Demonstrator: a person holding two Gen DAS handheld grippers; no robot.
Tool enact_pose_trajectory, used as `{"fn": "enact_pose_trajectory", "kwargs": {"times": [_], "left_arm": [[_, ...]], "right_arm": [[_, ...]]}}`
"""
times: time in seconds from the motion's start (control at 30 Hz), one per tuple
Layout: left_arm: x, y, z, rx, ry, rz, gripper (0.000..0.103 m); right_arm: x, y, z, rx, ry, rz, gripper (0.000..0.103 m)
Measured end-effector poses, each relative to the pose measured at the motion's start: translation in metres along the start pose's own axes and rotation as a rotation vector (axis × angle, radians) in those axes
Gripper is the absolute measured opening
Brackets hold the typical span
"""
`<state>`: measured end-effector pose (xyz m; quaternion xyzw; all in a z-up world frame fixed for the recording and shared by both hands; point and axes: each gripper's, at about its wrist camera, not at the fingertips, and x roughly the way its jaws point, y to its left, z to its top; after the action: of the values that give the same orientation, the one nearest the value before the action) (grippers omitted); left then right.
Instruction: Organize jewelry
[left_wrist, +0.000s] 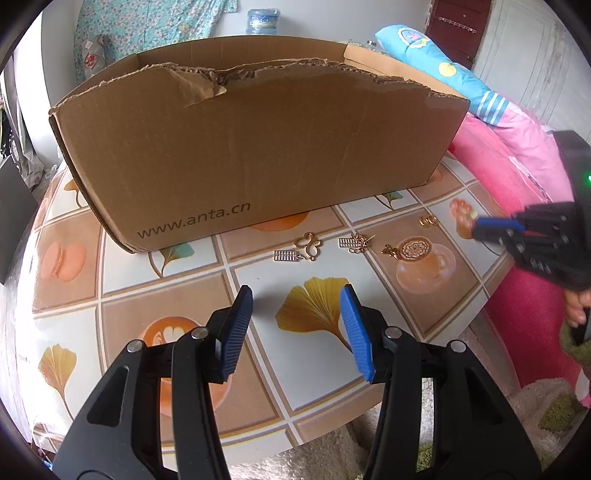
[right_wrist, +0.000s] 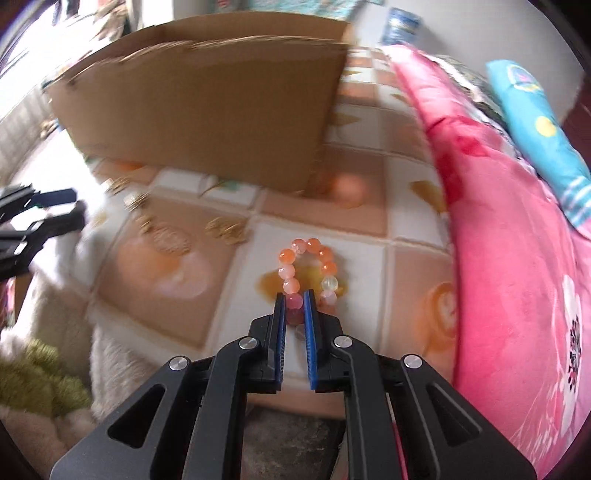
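Your right tool clamps the bead bracelet; your left tool hangs open in front of the cardboard box.

The cardboard box (left_wrist: 258, 147) is the biggest thing on the worktop (left_wrist: 258, 387), its torn top edge facing you and its print reading www.anta.cn. Off the box's right end a pink blanket (right_wrist: 498, 240) is heaped beside the worktop. In front of the box your left tool (left_wrist: 297, 325) hangs above the worktop with its blue pads well apart and nothing between them. Near the box's right front corner your right tool (right_wrist: 294, 301) has its pads pressed together on the orange and pink bead bracelet (right_wrist: 308, 258), whose loop sticks out past the tips. Just before the box's front wall lie small gold charms (left_wrist: 308, 245) in a loose row.
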<state>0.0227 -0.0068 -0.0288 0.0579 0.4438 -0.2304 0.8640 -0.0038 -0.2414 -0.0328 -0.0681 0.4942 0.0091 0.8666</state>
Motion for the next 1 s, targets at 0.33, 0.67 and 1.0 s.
{"fn": "enact_pose_trajectory", "kwargs": {"times": [0.33, 0.67, 1.0], "left_arm": [[-0.003, 0.000, -0.001, -0.002, -0.005, 0.025, 0.047], [0.006, 0.014, 0.014, -0.020, -0.007, 0.038, 0.042], [0.019, 0.002, 0.024, 0.064, 0.035, 0.088, 0.028]], "right_arm": [[0.016, -0.001, 0.031, 0.091, -0.079, 0.062, 0.013], [-0.011, 0.014, 0.025, 0.184, -0.169, 0.256, 0.030], [-0.002, 0.061, 0.026, 0.082, -0.156, 0.331, 0.030]]}}
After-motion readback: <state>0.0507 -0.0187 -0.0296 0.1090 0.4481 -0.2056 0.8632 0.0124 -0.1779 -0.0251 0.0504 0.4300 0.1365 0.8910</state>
